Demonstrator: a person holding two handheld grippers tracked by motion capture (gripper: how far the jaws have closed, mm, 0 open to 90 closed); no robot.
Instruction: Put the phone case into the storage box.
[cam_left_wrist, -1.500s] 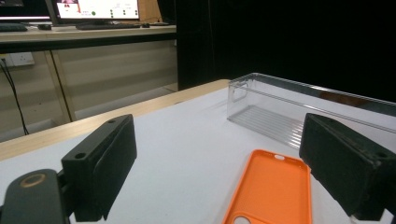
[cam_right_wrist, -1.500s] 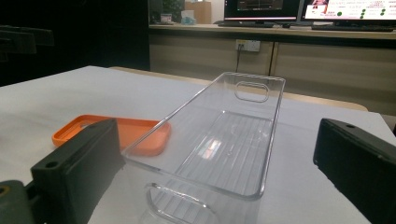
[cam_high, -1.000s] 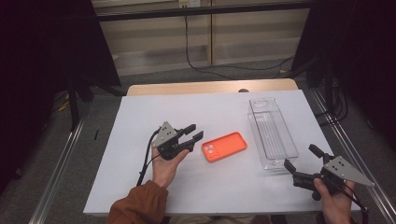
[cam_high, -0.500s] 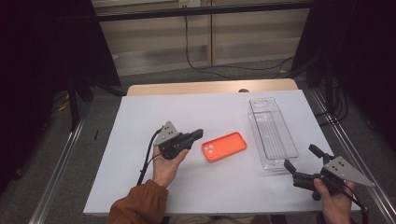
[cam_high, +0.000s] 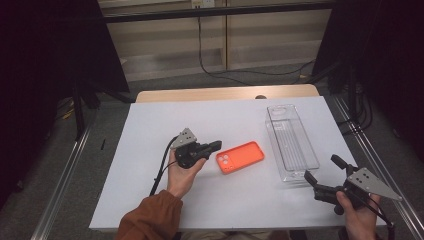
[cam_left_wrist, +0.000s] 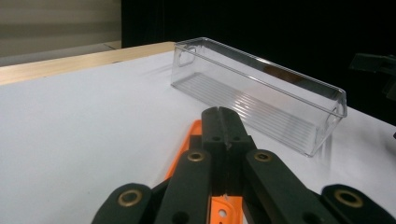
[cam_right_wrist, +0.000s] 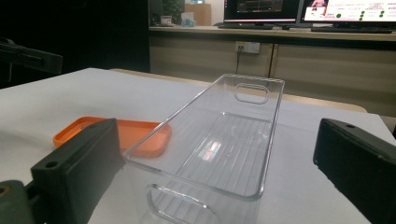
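Observation:
An orange phone case lies flat near the middle of the white table. My left gripper is just left of it, shut, with nothing between the jaws. In the left gripper view the closed tips hover over the near end of the case. A clear plastic bin lies lengthwise to the right of the case. My right gripper stands open at the bin's near end, close to the front right corner. In the right gripper view its jaws frame the bin, with the case to the left.
A wooden strip runs along the table's far edge. Metal rails flank both sides. Cables lie on the floor beyond. The other hand's gripper appears at the right edge of the left gripper view.
The left gripper's jaws have closed from partly open to fully shut, with nothing taken between them. The right gripper, case and bin have stayed put.

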